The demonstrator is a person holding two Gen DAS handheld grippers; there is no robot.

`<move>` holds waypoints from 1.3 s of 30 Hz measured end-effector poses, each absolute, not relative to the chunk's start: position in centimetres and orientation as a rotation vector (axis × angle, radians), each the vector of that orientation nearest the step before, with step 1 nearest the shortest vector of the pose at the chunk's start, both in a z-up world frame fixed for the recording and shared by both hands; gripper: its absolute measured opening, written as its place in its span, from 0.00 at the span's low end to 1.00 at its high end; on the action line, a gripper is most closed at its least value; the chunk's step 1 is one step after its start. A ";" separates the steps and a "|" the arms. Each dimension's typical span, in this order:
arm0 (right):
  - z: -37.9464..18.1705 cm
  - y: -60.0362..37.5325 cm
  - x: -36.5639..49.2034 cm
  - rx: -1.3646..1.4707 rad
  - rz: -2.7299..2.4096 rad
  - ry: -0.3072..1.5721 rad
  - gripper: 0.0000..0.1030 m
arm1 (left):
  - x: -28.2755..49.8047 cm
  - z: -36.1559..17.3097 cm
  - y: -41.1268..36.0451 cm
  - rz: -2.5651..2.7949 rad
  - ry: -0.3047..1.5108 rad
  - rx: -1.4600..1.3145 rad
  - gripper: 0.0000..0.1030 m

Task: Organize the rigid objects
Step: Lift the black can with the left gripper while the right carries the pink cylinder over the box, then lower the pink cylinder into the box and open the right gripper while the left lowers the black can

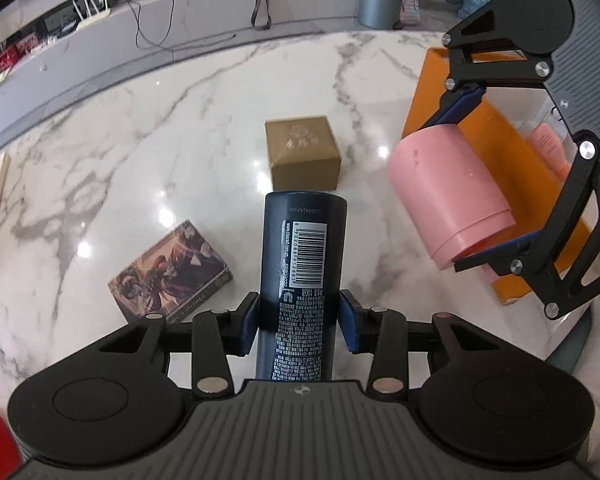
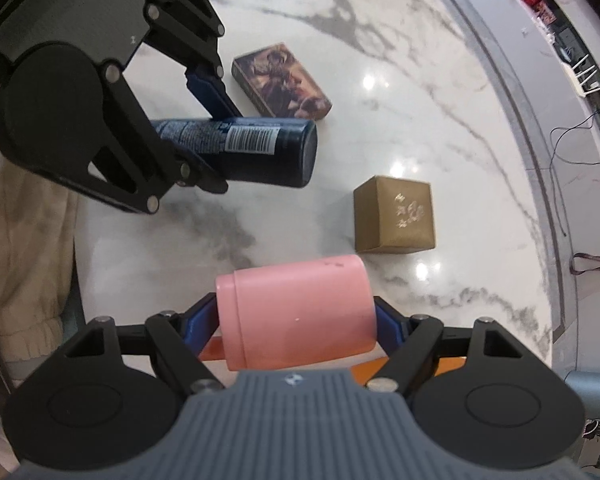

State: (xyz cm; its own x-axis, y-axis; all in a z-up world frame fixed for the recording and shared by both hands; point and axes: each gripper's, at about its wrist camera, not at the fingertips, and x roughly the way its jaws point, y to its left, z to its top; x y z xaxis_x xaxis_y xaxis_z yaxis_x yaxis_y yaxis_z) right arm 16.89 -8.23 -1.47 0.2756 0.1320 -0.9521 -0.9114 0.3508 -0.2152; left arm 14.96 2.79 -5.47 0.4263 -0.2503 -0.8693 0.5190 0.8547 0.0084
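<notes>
Our left claw (image 1: 299, 318) is clamped on a dark blue can (image 1: 302, 264), its blue pads pressing both sides of the can low down, and the can hangs clear of the worktop (image 1: 180, 152). Our right claw (image 2: 296, 326) grips a pink tub (image 2: 296, 314) across its ends, lid to one side, holding it just above the near edge of an orange tray (image 1: 432, 92). That tray lies at the right side of the marble worktop, and a pink tube (image 1: 548, 148) already lies in it beside a clear container, so we judge the sorting well begun. Two things are left loose on the worktop: a gold box (image 1: 302, 152) standing in the middle and a picture-printed box (image 1: 170, 270) lying flat nearer our left side, well apart from the tray. We judge that both held things have yet to be set down, and then those two boxes remain
</notes>
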 end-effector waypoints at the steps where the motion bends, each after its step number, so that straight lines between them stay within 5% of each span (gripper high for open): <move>1: -1.0 -8.2 16.6 -0.942 0.860 1.030 0.76 | 14.8 -5.0 2.6 -0.493 1.014 0.297 0.46; 21: 6.6 -16.4 15.2 -0.932 0.677 1.005 0.76 | 12.8 4.7 -5.6 -0.674 0.822 0.197 0.46; 39: -2.6 -29.8 14.7 -1.164 0.528 1.341 0.76 | 15.1 0.3 -16.8 -0.831 0.901 0.217 0.45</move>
